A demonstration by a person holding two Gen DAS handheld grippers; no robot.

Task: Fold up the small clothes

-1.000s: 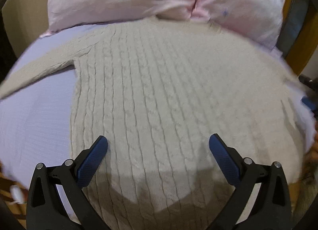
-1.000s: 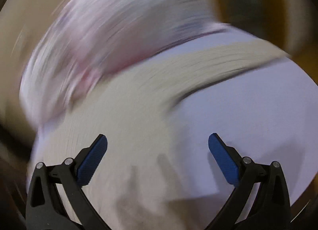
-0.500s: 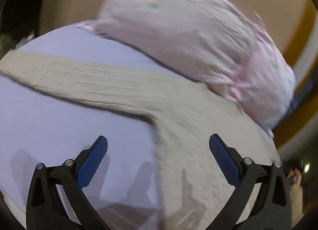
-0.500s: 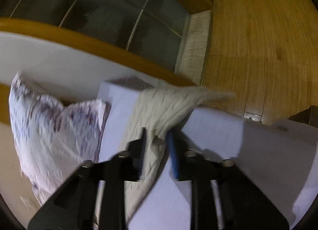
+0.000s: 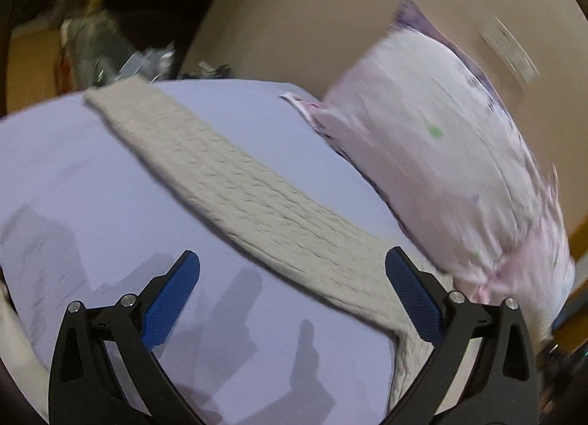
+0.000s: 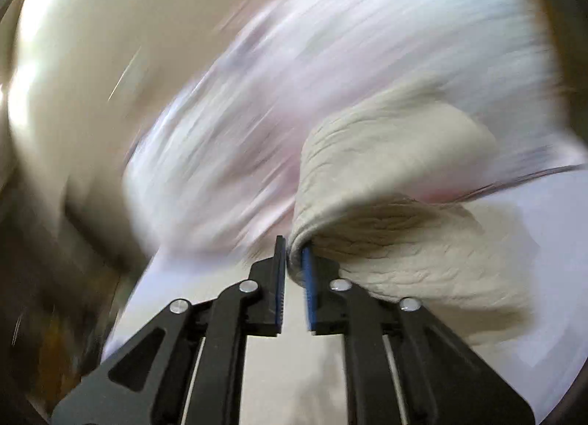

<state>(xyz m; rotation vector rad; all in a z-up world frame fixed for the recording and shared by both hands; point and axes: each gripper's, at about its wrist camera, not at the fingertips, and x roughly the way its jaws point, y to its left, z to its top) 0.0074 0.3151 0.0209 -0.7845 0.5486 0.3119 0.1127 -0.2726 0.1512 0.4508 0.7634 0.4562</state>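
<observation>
The left hand-held gripper (image 5: 292, 292) is spread wide, its blue pads far apart and touching nothing; it hangs above the lavender bed sheet (image 5: 73, 175). The right hand-held gripper (image 6: 293, 278) is pressed nearly together, pinching a folded edge of the beige cable-knit sweater (image 6: 386, 212) between its pads, the knit curling up and over to the right of the pinch.

The right wrist view is heavily smeared by motion: the pink pillow (image 6: 330, 76) behind the sweater is only streaks, and the rest of the garment is cut off. In the left wrist view the pillow (image 5: 441, 153) is blurred too, and dark clutter beyond the bed cannot be made out.

In that view a sweater sleeve (image 5: 235, 182) lies flat on the sheet, running diagonally from the far left edge of the bed toward the pillow, passing just ahead of the left gripper's pads and under its right pad.
</observation>
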